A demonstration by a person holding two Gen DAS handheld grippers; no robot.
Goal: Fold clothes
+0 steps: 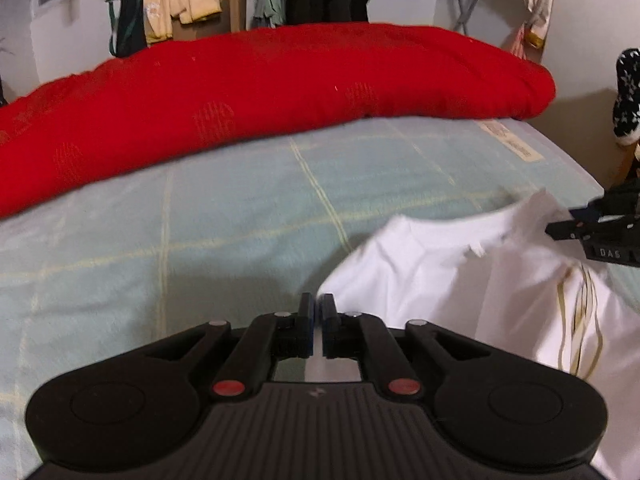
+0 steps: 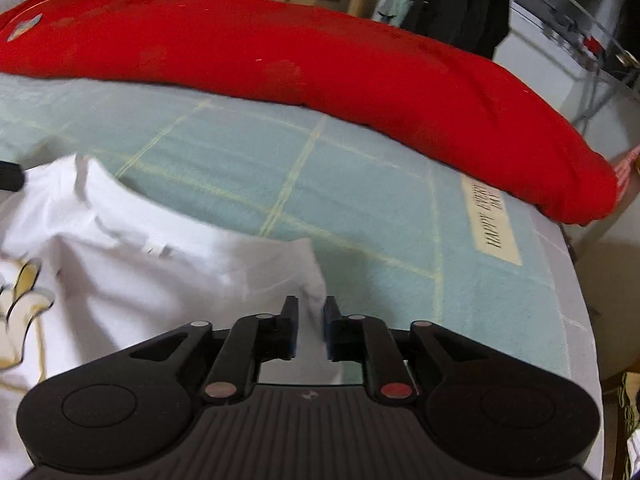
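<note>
A white T-shirt [image 1: 440, 280] with a gold print lies crumpled on the pale green bed cover [image 1: 200, 220], collar facing the far side. My left gripper [image 1: 319, 308] is shut on the shirt's left shoulder corner, with a thin strip of white cloth between its blue pads. In the right wrist view, my right gripper [image 2: 311, 312] holds its jaws a little apart, and the other shoulder of the T-shirt [image 2: 140, 272] sits in the gap unpinched. The right gripper [image 1: 560, 222] also shows at the left wrist view's right edge, at the shirt's raised shoulder.
A thick red quilt [image 1: 280, 88] lies rolled along the far side of the bed. A printed label strip [image 2: 490, 220] marks the cover near the bed's right edge [image 2: 576, 320]. Hanging clothes and a cardboard box [image 1: 232, 0] stand behind the bed.
</note>
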